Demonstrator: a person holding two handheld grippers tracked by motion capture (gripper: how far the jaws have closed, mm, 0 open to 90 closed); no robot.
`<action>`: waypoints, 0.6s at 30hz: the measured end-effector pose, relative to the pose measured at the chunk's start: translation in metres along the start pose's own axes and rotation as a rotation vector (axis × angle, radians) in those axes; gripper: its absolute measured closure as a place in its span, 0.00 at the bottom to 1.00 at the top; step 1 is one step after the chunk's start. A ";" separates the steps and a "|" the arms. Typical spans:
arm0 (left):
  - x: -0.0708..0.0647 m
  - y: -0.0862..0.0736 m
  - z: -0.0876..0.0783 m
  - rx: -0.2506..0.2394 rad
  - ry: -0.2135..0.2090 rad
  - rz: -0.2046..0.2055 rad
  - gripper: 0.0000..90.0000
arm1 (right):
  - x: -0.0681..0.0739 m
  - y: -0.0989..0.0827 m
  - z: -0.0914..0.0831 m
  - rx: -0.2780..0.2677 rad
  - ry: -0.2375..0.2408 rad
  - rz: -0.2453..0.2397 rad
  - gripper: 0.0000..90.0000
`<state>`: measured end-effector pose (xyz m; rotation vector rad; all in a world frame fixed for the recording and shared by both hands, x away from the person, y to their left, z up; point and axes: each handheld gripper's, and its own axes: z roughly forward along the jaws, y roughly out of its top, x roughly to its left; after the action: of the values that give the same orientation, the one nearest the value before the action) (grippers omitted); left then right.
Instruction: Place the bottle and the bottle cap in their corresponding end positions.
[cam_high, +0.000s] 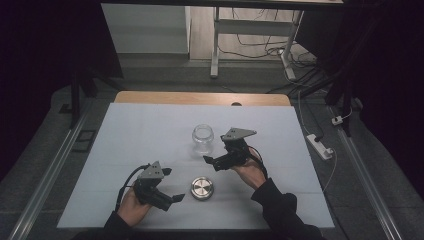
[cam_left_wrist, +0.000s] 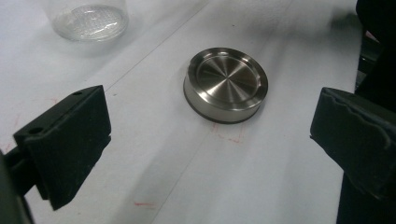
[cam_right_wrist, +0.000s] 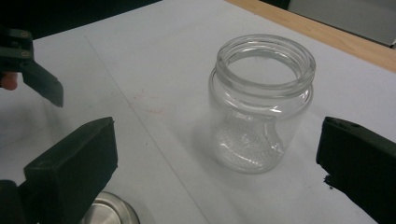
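Starting at our left, we hold the left gripper low over the white table sheet, its jaws spread as wide as they go with nothing between them. Just ahead of those jaws, and a little toward our right side, lies the metal lid, flat on the sheet with its grooved top facing up. In the left gripper view the lid sits beyond the gap between the two black pads, apart from both of them, and the base of the glass jar shows farther off, past the lid and toward the left pad's side.

Moving right, the jar stands upright and open-mouthed on the sheet, beyond the lid. Our right gripper is just beside it, pointing toward it from our right. In the right gripper view the jar stands ahead of the wide-open jaws, nearer the right pad, and touches neither. The lid's rim peeks out beside the left pad, and the other gripper shows beyond it.
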<state>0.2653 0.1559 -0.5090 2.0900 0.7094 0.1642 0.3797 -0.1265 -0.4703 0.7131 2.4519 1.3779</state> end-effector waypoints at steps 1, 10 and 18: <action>0.000 0.000 0.000 0.000 0.003 -0.001 0.00 | 0.000 -0.001 -0.001 0.000 0.000 0.000 0.00; 0.001 -0.005 -0.009 -0.018 0.014 -0.023 0.00 | 0.004 -0.005 -0.010 -0.003 -0.001 0.013 0.00; 0.000 -0.009 -0.020 -0.031 0.004 -0.031 0.00 | 0.010 -0.008 -0.016 -0.001 0.022 0.016 0.00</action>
<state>0.2538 0.1745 -0.5046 2.0487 0.7371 0.1615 0.3622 -0.1363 -0.4685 0.7231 2.4673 1.4002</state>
